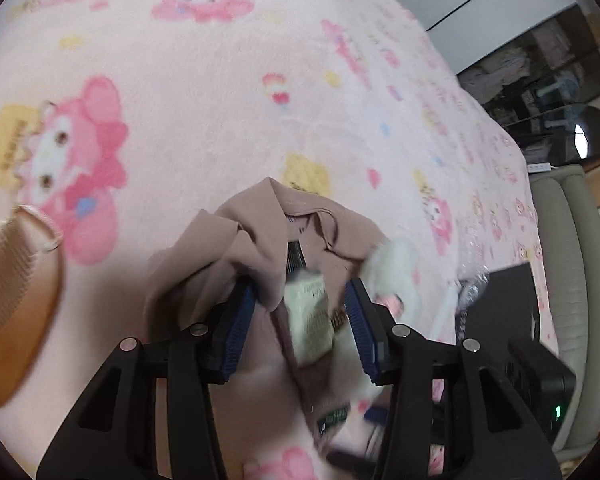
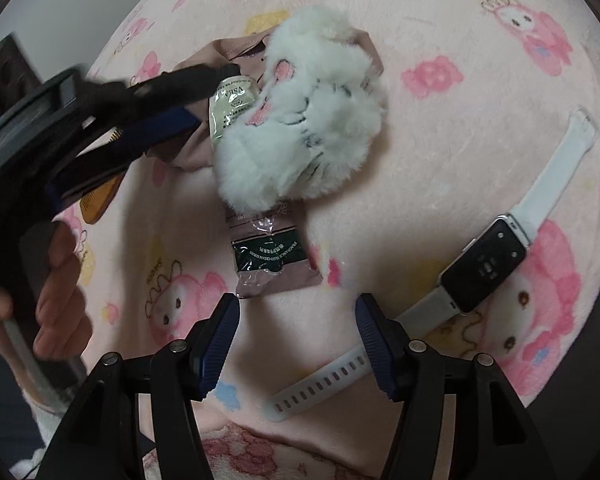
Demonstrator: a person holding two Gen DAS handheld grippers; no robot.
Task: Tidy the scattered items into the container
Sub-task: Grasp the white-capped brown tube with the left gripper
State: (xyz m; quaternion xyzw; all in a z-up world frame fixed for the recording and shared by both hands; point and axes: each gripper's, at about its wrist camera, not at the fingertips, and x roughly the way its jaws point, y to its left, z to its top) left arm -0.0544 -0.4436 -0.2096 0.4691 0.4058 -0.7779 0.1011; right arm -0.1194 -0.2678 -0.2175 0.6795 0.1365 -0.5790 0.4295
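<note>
left claw (image 1: 300,328) released astride a pale cream tube (image 1: 308,320) atop a mauve pouch (image 1: 228,248) on the pink cartoon blanket (image 1: 180,80); right claw (image 2: 296,344) released above a white-strapped smartwatch (image 2: 484,268).

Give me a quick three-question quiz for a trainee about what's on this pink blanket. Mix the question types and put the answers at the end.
1. True or false: the right gripper holds the watch.
2. Multiple choice: what colour is the watch's strap? A black, B white, C red.
3. Short answer: which item lies just ahead of the right gripper's fingertips?

Key: 1 false, as its jaws are open with nothing between them. 2 B. 3 the sachet.
</note>
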